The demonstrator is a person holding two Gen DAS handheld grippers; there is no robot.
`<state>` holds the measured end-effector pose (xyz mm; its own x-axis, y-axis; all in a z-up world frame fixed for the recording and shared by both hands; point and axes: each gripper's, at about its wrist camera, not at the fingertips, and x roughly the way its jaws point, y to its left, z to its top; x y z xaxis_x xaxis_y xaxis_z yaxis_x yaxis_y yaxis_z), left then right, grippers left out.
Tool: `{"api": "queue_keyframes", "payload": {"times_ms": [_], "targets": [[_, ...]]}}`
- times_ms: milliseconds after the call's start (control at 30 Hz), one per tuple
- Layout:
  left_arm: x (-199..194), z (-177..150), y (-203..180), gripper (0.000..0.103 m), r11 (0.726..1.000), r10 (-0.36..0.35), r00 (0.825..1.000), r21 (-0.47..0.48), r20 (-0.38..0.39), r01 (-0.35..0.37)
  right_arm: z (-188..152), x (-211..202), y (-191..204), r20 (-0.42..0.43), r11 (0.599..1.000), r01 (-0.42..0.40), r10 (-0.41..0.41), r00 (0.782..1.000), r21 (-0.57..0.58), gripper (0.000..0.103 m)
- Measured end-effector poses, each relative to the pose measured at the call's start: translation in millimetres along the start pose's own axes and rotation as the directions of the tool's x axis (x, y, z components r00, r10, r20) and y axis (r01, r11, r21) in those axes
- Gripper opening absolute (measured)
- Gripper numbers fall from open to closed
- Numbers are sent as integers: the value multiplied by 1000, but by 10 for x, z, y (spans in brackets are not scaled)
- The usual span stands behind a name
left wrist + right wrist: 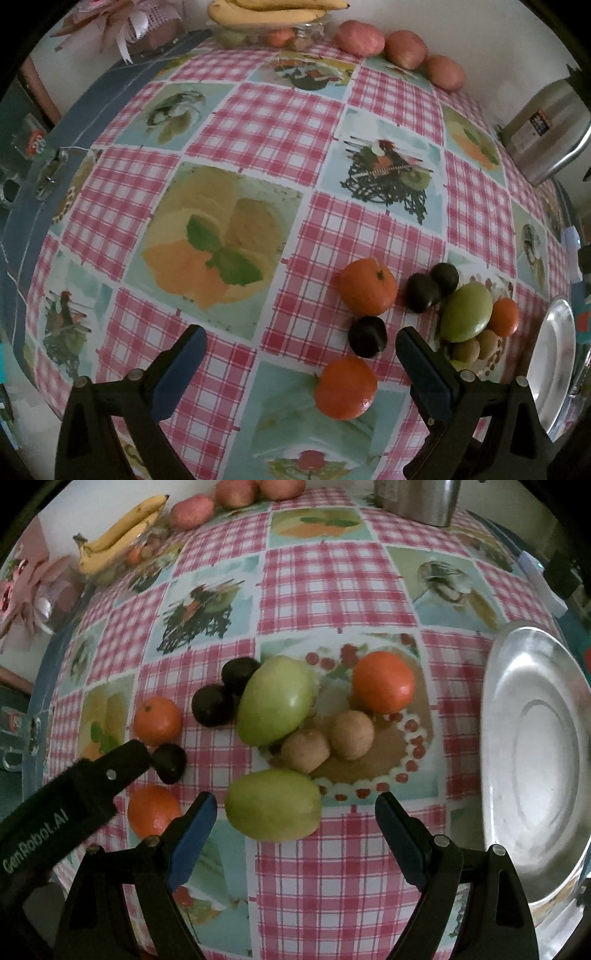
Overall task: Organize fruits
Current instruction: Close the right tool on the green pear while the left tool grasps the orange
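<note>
Approach step: both grippers, the left point(301, 352) and the right point(295, 816), hang spread and empty over loose fruit; the near green mango point(273, 804), beside the steel plate point(509, 812), next needs straddling and clamping.

looks like a home, dining or kitchen table most likely. covered with a checked tablecloth point(266, 122) in pink and white, with printed squares of fruit and food. bananas point(118, 531) over a glass bowl point(266, 33) at the far edge by a plain wall, apples point(360, 37) lined up beside. steel pot point(543, 129) and a steel plate point(535, 746) on the table too, plus a pink ribbon decoration point(26, 590) in the corner. loose fruit lying straight on the cloth, very lived-in.
</note>
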<state>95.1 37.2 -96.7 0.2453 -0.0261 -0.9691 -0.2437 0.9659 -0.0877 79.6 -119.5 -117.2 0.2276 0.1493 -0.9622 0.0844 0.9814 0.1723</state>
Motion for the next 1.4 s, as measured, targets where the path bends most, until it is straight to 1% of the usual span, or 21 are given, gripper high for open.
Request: {"api": "queue_keyframes", "payload": {"times_ms": [100, 267, 367, 467, 533, 800, 867, 1000, 1067, 1100, 1200, 1300, 1400], "targets": [[17, -25, -8, 103, 1000, -6, 1000, 3, -2, 6, 0, 11, 37, 12, 1000, 1, -1, 1000, -10, 88], [19, -45, 19, 103, 1000, -20, 1000, -14, -1, 20, -4, 79, 65, 3, 1000, 15, -15, 1000, -27, 87], [21, -59, 48, 103, 999, -42, 999, -10, -13, 41, 5, 73, 87, 15, 999, 8, -7, 1000, -34, 82], [50, -48, 5, 103, 999, -34, 999, 18, -40, 35, 12, 67, 111, 22, 999, -6, 7, 1000, -43, 77], [65, -36, -18, 103, 998, -51, 998, 22, -42, 52, 18, 63, 133, 20, 999, -19, 20, 1000, -49, 71], [85, -69, -72, 102, 996, -82, 995, 31, -62, 84, 23, 80, 144, 20, 998, -21, 22, 1000, -61, 70], [104, -80, -112, 101, 995, -91, 993, 27, -71, 93, 4, 64, 123, 23, 998, -19, 20, 1000, -64, 70], [135, -82, -149, 99, 996, -83, 993, 29, -81, 85, -18, 60, 147, 34, 996, 6, -3, 999, -86, 69], [137, -77, -87, 96, 995, -92, 991, 18, -94, 94, -11, 58, 152, 39, 996, 19, -15, 999, -92, 66], [136, -83, -71, 95, 995, -97, 990, 15, -98, 99, -12, 61, 158, 43, 995, 26, -22, 999, -94, 61], [158, -93, -57, 93, 994, -108, 989, 9, -105, 110, -22, 49, 158, 46, 995, 16, -12, 999, -103, 55], [144, -94, -39, 91, 992, -123, 986, 2, -112, 124, -45, 41, 164, 47, 994, 14, -9, 999, -108, 54], [144, -99, -30, 86, 991, -137, 983, -12, -122, 136, -83, 17, 136, 44, 995, 5, 0, 999, -104, 54]]}}
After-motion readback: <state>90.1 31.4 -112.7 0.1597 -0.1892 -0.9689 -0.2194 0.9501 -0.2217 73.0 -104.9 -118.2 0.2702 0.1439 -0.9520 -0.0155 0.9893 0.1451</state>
